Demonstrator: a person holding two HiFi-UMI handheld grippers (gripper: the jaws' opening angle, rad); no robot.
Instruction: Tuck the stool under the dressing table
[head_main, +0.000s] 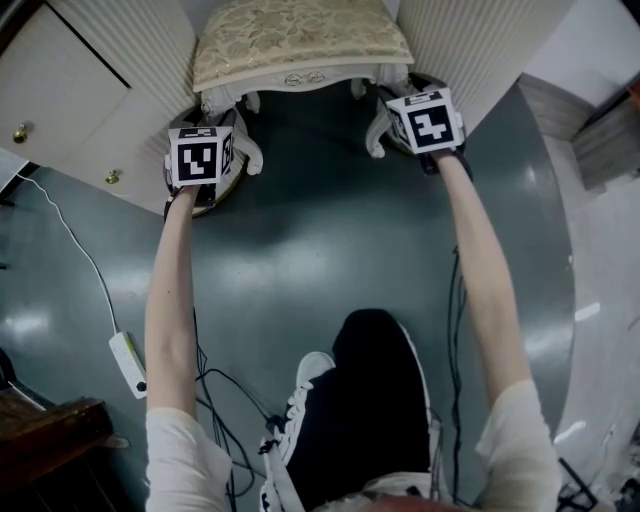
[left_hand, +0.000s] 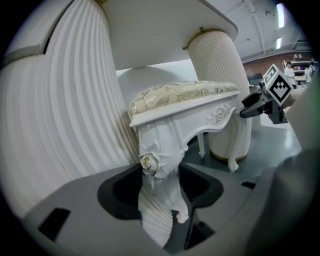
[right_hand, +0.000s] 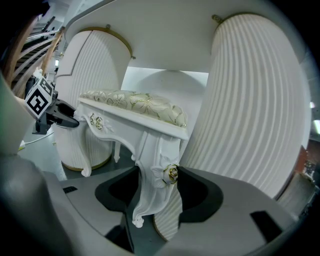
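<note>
The white dressing table (left_hand: 150, 30) fills the far end, its flat top carried on two fat ribbed pedestals, the left pedestal (left_hand: 55, 125) and the right pedestal (right_hand: 250, 100). Beneath it lies a glossy grey-green floor (head_main: 320, 250). The stool (head_main: 300, 40), white-framed with a cream and gold patterned cushion, stands in the gap between the pedestals. Its back end is under the tabletop, and its two front legs are level with the pedestals' front curves. The person stands facing it with both bare arms stretched forward, the left arm (head_main: 170, 300) and the right arm (head_main: 485, 280), with one dark trouser leg (head_main: 375, 400) and a white shoe (head_main: 305, 385) below. The left gripper (left_hand: 162, 177) has its jaws closed around the stool's left front leg (left_hand: 160, 205), and the carved leg fills the gap between the dark pads. The right gripper (right_hand: 160, 182) clamps the right front leg (right_hand: 147, 190) the same way, its jaws set fairly wide to take the leg's thickness. Each gripper carries a black-and-white marker cube, the left cube (head_main: 200, 156) and the right cube (head_main: 430, 120). A gold-edged rose (left_hand: 147, 161) sits on the left leg just above the pads, and a matching rose (right_hand: 172, 173) sits on the right leg. Off to the left a thin white cable (head_main: 70, 235) runs across the floor to a white power strip (head_main: 127, 362). Two small brass knobs (head_main: 113, 177) show on the cabinet front beside the left pedestal.
</note>
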